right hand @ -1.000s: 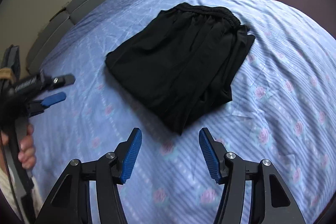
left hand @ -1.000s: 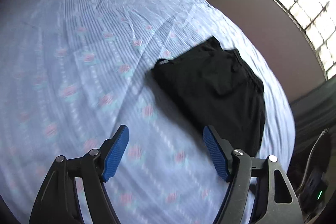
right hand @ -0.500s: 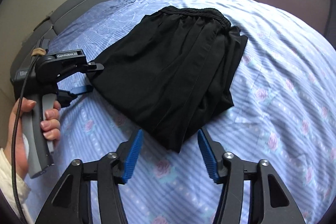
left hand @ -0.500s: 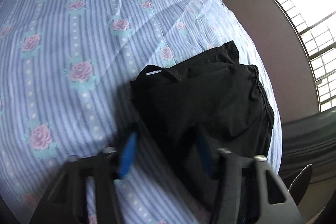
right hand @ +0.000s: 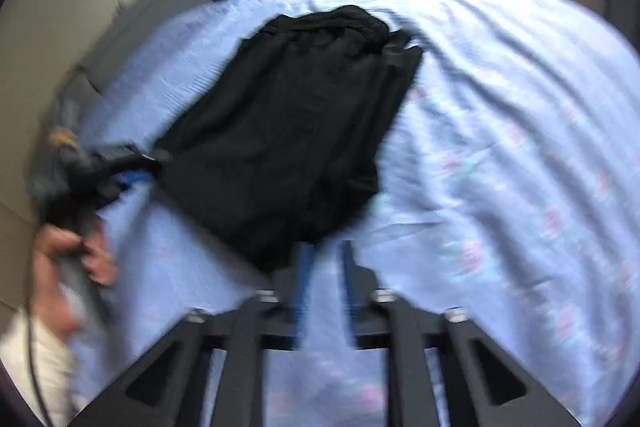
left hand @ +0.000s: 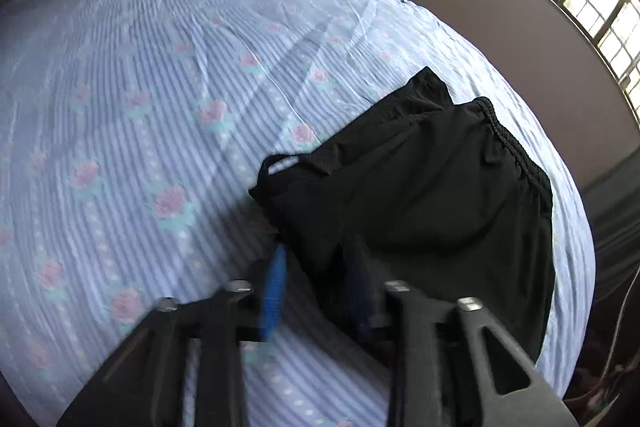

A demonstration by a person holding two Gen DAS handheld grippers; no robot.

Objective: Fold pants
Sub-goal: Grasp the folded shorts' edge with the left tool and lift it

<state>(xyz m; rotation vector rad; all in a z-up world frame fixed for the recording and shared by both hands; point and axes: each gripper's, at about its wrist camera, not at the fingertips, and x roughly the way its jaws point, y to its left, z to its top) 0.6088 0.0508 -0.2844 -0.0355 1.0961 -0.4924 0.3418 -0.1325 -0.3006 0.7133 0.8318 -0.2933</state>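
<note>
Motion blur smears the right claw (right hand: 325, 291), so whether it pinches the pants (right hand: 288, 123) edge cannot be told. The left claw's (left hand: 316, 291) right finger is lost against black cloth. At nine o'clock, the hand (right hand: 68, 259) is blurred and edge-cut.

A bed (left hand: 168, 75) covered by a wrinkled blue-striped sheet with pink roses. Folded black pants (left hand: 432, 203) lie on it, elastic waistband toward the far edge.
</note>
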